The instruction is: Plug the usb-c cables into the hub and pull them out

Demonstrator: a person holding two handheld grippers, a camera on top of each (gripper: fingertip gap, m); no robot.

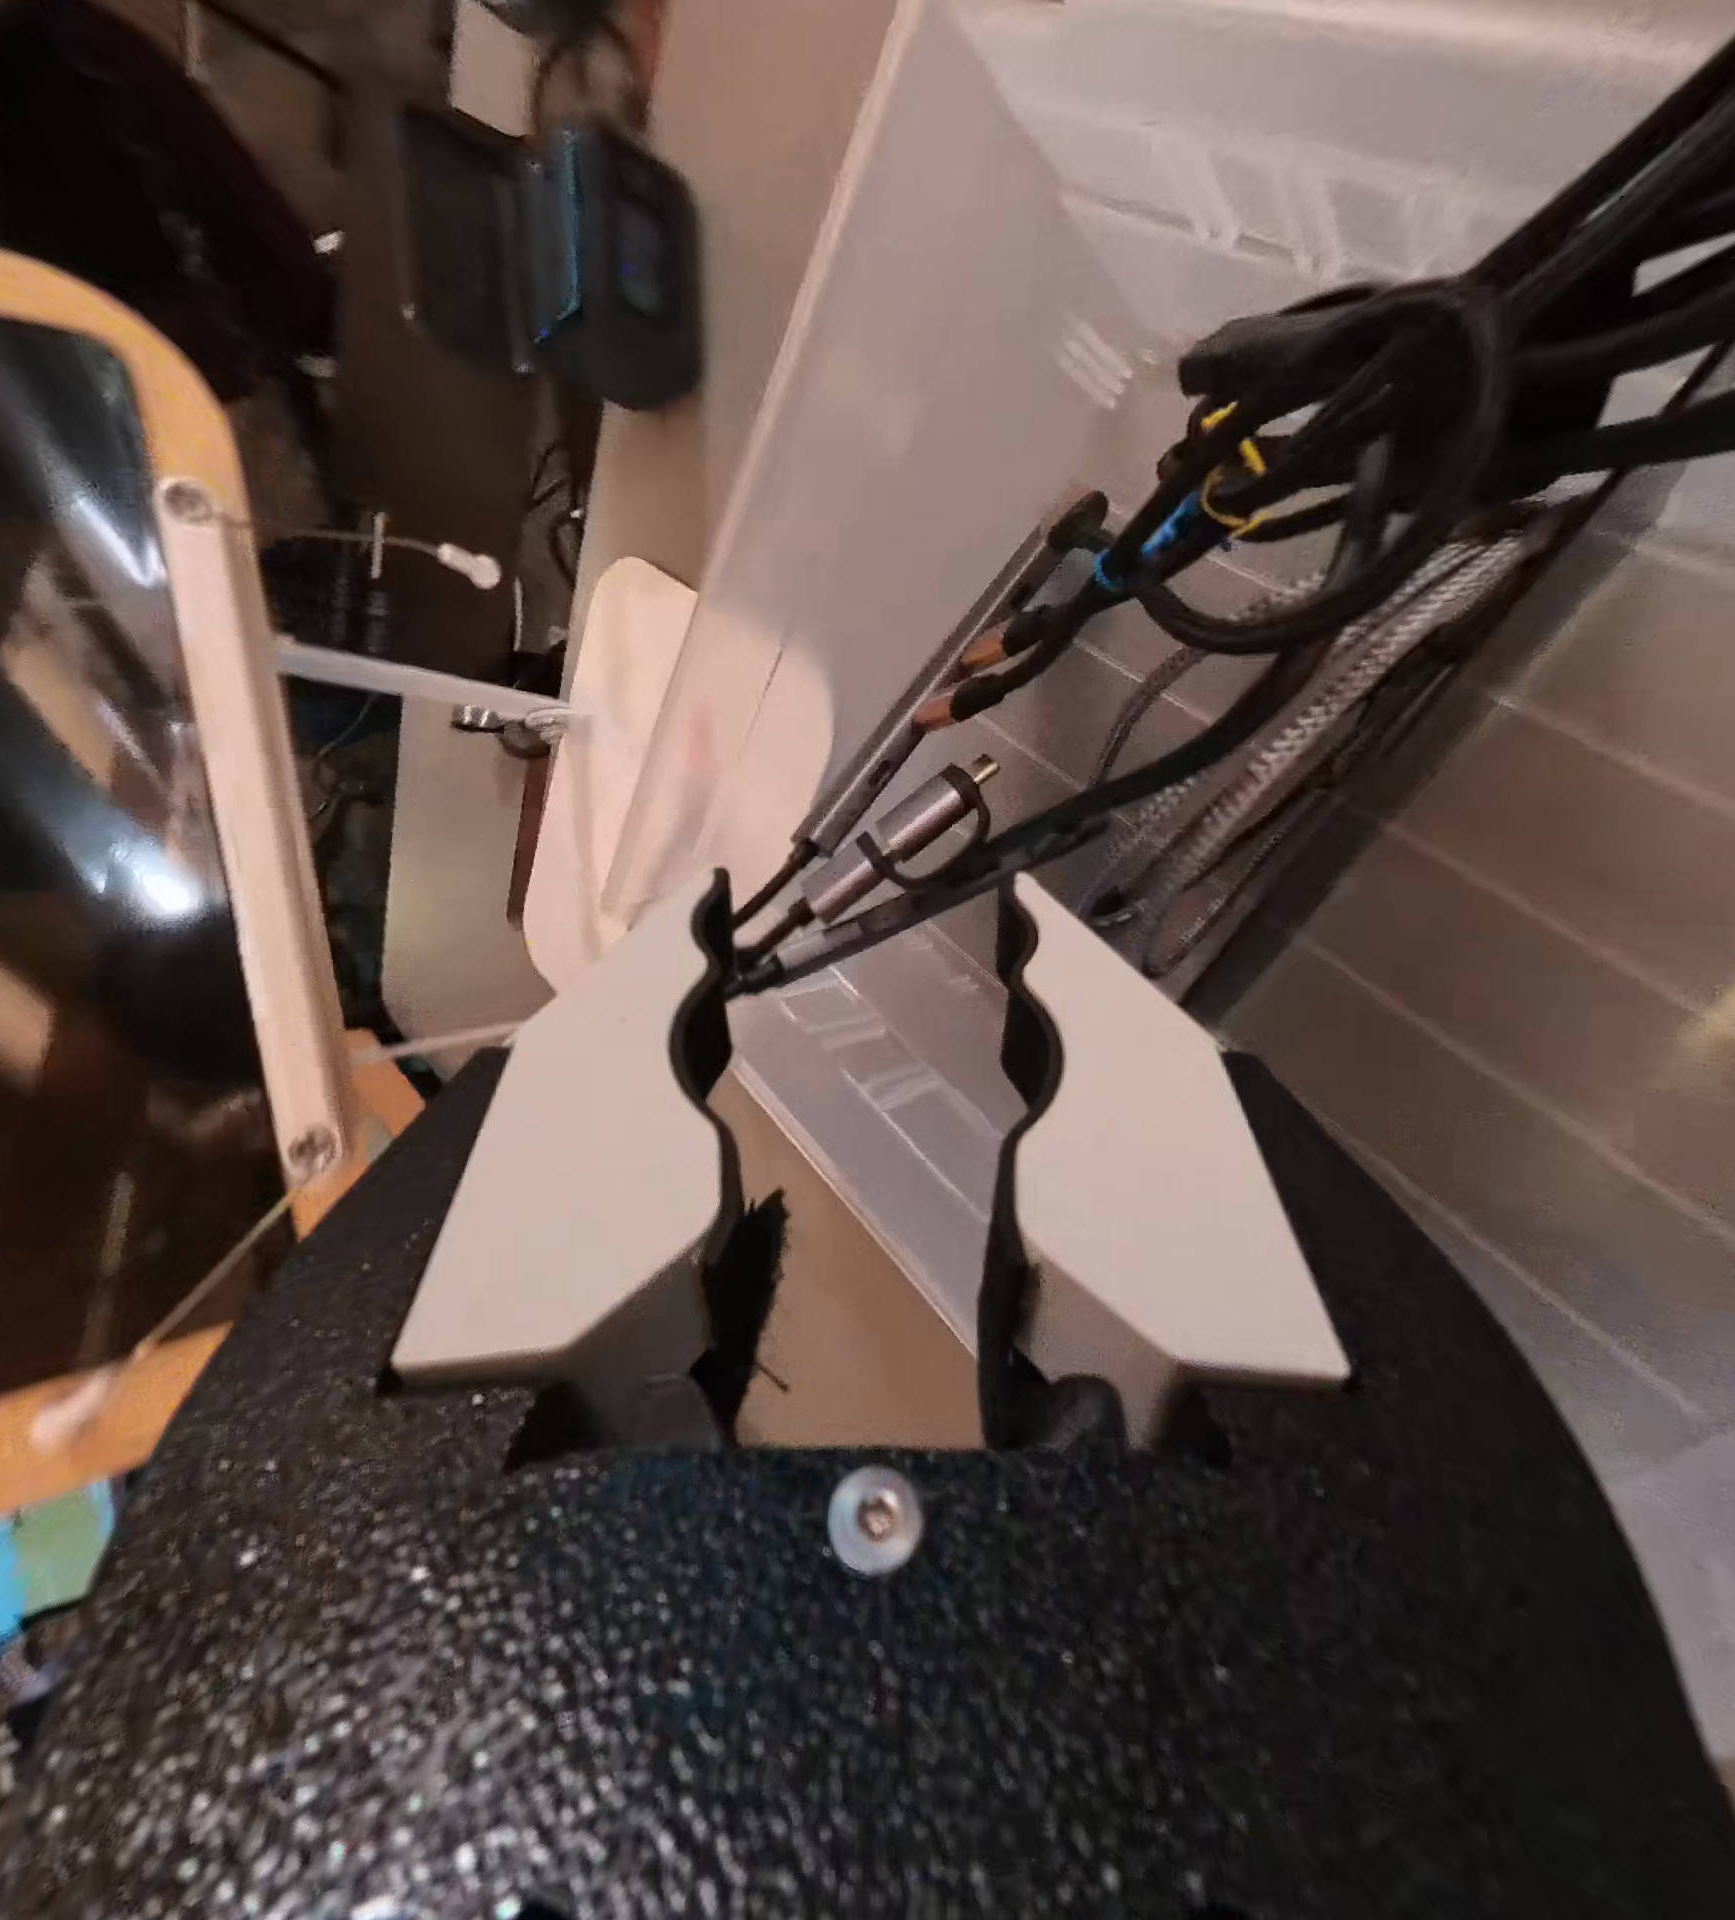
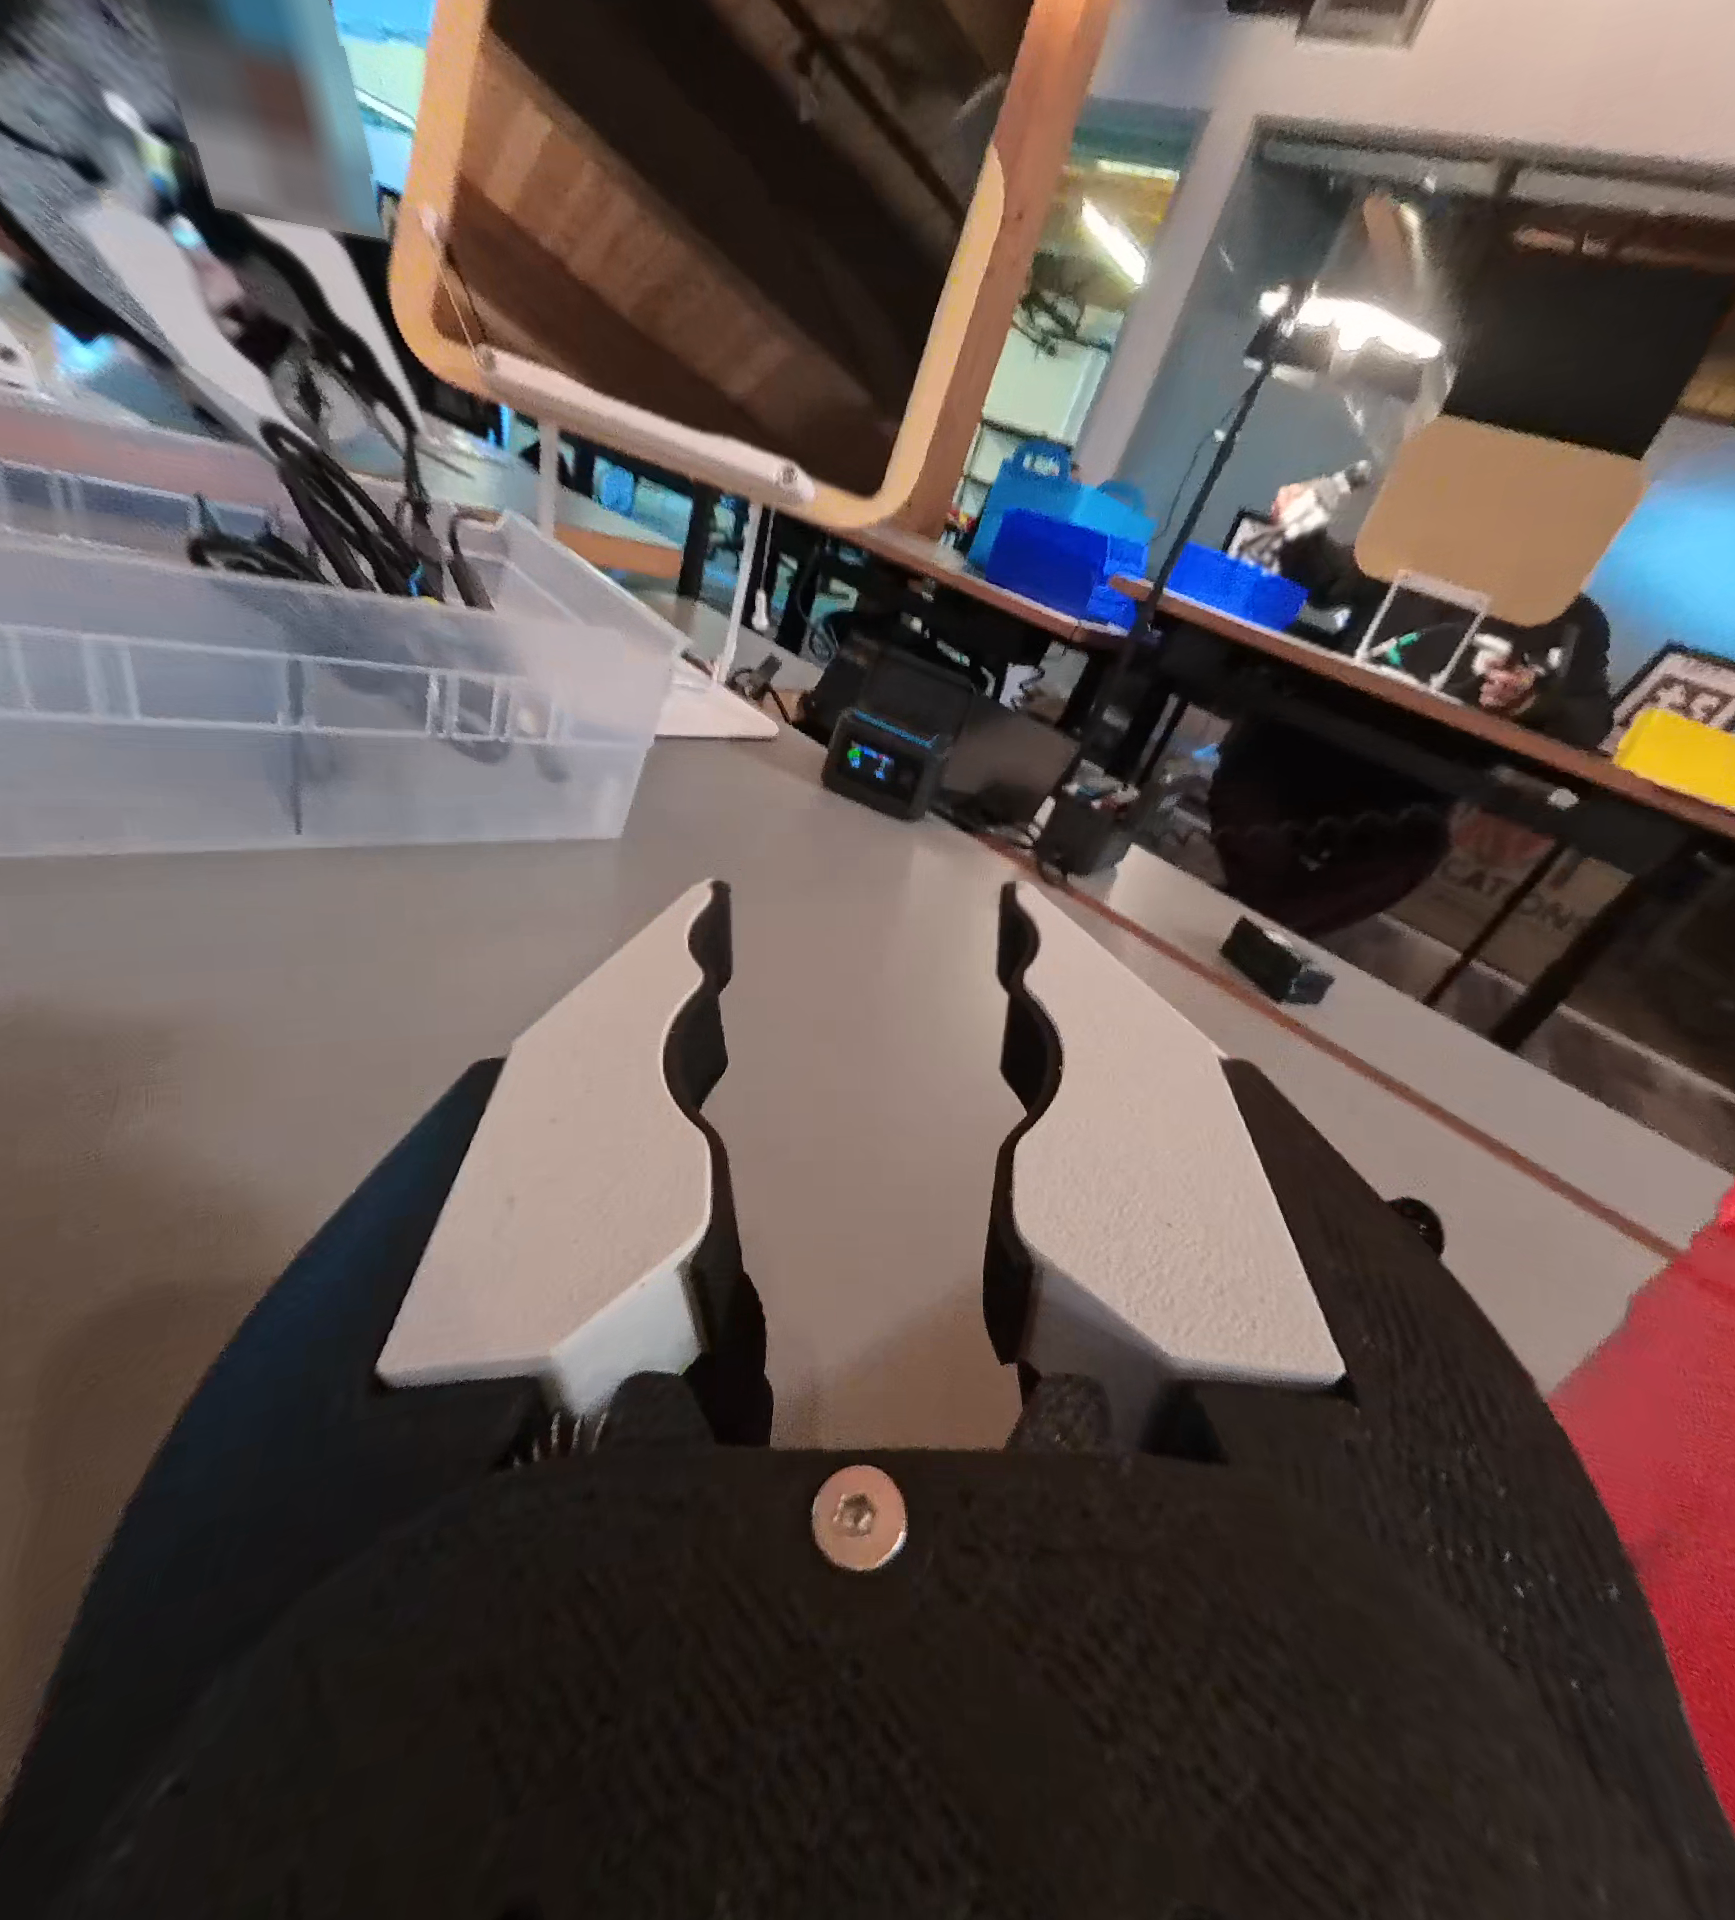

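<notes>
In the left wrist view a slim grey hub point(image 1: 946, 675) lies inside a translucent plastic bin point(image 1: 946, 312). Several black USB-C cables point(image 1: 988, 655) are plugged into its side. A loose grey plug point(image 1: 904, 821) lies beside the hub, its tip free. The cables run up to a tied black bundle point(image 1: 1362, 353). My left gripper point(image 1: 863, 904) is open and empty, fingertips just short of the hub's near end, with thin cables by the left fingertip point(image 1: 712, 914). My right gripper point(image 2: 863, 904) is open and empty over the grey table point(image 2: 219, 1039), apart from the bin point(image 2: 271, 707).
A braided grey cable point(image 1: 1310, 727) lies in the bin. On the table are a small black device with a screen point(image 2: 884, 758), a small black block point(image 2: 1273, 961) and a red bin point(image 2: 1725, 1455) at right. A wood-framed panel point(image 2: 738, 260) hangs overhead. A person point(image 2: 1528, 686) sits at a far table. Some 35 cm of space lies between my two pairs of fingers.
</notes>
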